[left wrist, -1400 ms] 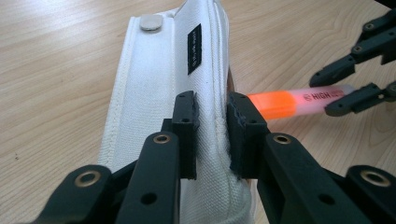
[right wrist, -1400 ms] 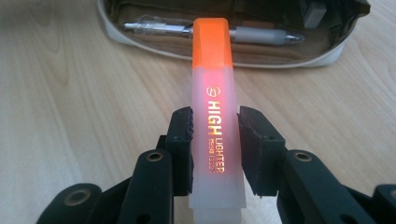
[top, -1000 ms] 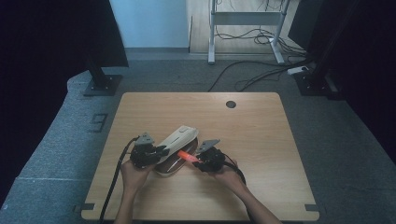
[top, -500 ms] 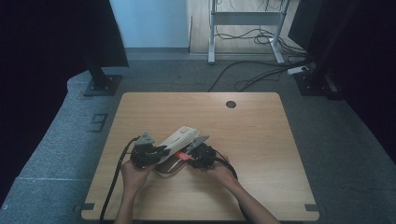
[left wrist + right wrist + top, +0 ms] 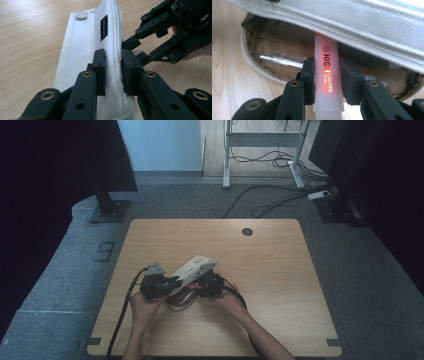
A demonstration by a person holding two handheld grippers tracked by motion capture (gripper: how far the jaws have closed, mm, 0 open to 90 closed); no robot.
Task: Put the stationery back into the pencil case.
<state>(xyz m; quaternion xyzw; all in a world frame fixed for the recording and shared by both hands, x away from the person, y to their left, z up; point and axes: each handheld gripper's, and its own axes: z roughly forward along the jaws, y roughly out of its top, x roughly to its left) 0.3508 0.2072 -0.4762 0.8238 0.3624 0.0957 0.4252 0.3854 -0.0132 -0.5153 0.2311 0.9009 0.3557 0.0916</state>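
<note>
A white canvas pencil case (image 5: 192, 269) lies on the wooden table (image 5: 270, 270) with its flap (image 5: 82, 42) raised. My left gripper (image 5: 113, 58) is shut on the flap's edge and holds it up; in the high view the left gripper (image 5: 172, 281) is at the case's left end. My right gripper (image 5: 327, 67) is shut on an orange highlighter (image 5: 327, 75), whose far end reaches under the flap into the tan-lined opening. A clear silver-tipped pen (image 5: 279, 60) lies inside the case. In the high view the right gripper (image 5: 202, 286) is close against the case's right side.
A dark cable hole (image 5: 247, 231) sits near the table's far edge. Black cables trail from both grippers toward the near edge. A black stand base (image 5: 107, 212) and loose cables (image 5: 265, 200) are on the floor beyond the table.
My right gripper has moved left toward the case with the highlighter, whose far end now sits under the raised flap. The left gripper and flap have stayed put.
</note>
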